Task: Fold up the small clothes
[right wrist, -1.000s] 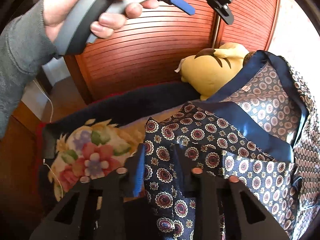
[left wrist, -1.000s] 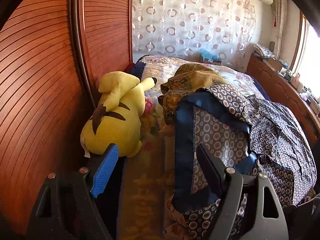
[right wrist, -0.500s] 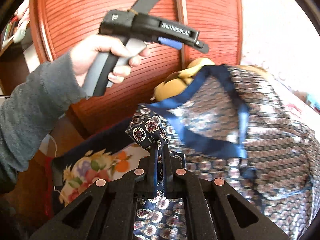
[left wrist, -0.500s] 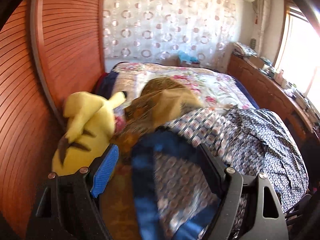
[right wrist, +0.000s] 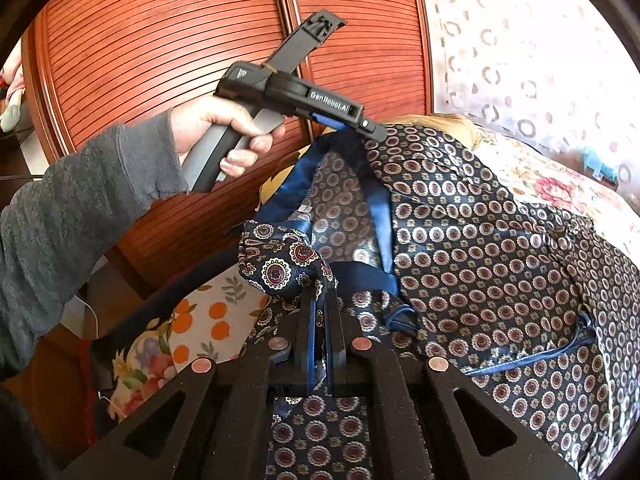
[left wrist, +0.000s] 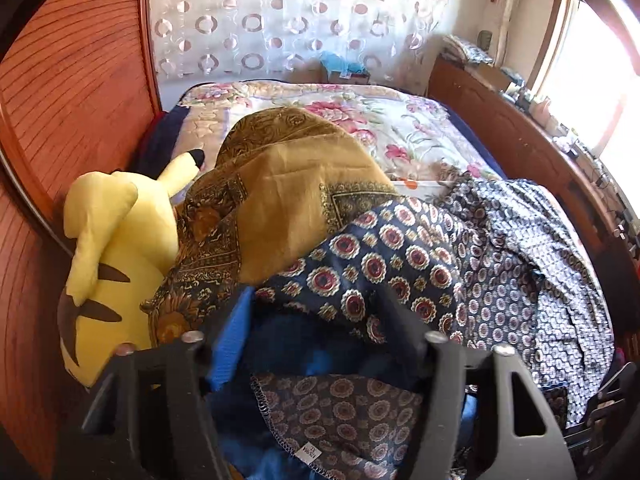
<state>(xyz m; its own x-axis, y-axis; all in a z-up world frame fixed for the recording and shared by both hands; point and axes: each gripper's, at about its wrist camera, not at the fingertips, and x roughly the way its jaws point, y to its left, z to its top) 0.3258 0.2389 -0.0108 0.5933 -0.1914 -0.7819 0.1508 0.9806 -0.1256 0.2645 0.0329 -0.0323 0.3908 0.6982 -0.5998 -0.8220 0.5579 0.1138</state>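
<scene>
at the bottom centre of the right wrist view my right gripper (right wrist: 319, 312) is clenched on a corner of the navy patterned garment (right wrist: 480, 248), which lies heaped on the bed (left wrist: 360, 108). low in the left wrist view my left gripper (left wrist: 316, 320) is closing with the blue trim between its jaws, not pinched yet. best to seat that edge deep, then pull both corners taut, clear of the brown scarf (left wrist: 288, 196).

A grey knit sleeve (right wrist: 76, 200) covers the arm. The left gripper (right wrist: 352, 126) is black, lettered white, with a grey handle and blue-padded fingers (left wrist: 230, 344).
</scene>
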